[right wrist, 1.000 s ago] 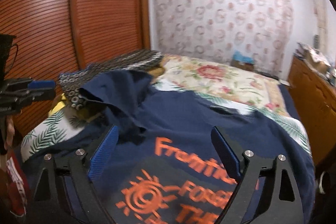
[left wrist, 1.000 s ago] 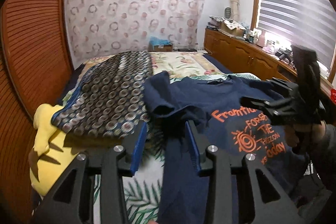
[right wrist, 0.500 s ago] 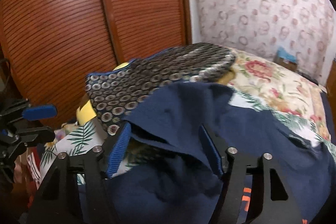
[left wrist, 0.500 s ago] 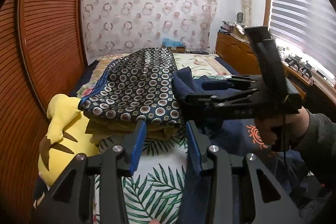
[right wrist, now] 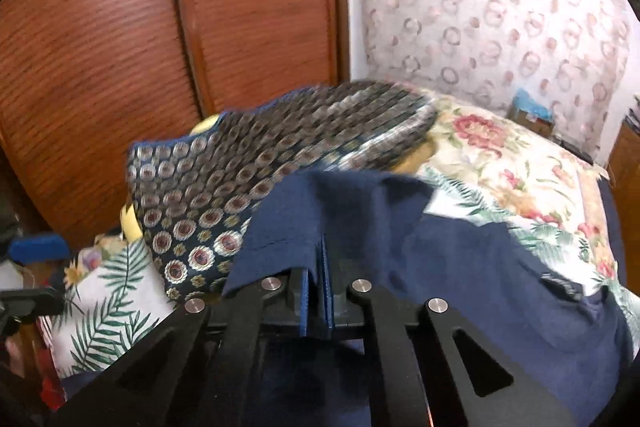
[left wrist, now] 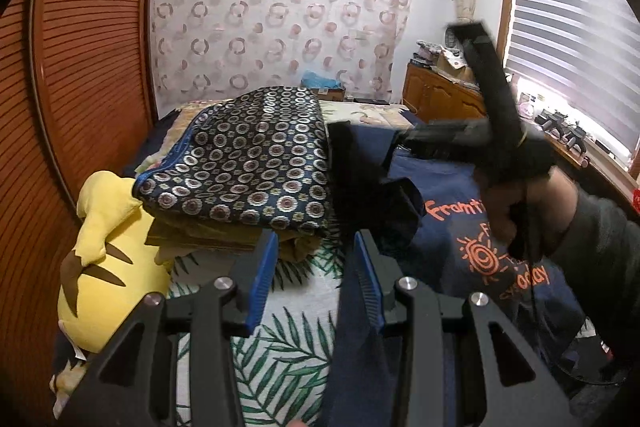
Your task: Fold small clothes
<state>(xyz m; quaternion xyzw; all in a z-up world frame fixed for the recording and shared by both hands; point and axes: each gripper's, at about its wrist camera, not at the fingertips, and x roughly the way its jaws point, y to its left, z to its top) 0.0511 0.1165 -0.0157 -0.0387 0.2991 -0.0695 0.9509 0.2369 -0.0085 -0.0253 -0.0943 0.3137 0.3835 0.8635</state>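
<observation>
The navy T-shirt [left wrist: 452,199] lies spread across the leaf-print bedsheet [left wrist: 288,343], its orange lettering facing up at about 3 o'clock in the left wrist view, and its left sleeve [right wrist: 320,215] is bunched up toward the folded circle-patterned cloth [left wrist: 256,163] stacked at 10 o'clock. The right gripper [right wrist: 316,291] has just been closing and is now clamped on the hem of that sleeve, the blue pads pressed together with navy fabric pinched between them; this grip looks meant for drawing the sleeve inward over the shirt body to start the fold. The left gripper [left wrist: 316,279] hangs partly parted over the sheet near the shirt's side edge, with nothing pressed between its pads; a strip of navy cloth runs just beneath its right finger. Open room is tight to the left: the patterned stack and a yellow plush toy [left wrist: 108,259] crowd that side, with the wooden louvred wardrobe [left wrist: 80,67] close behind them. Toward 1 o'clock the floral bedcover [right wrist: 512,163] is free, and the shirt body itself offers a flat landing place.
</observation>
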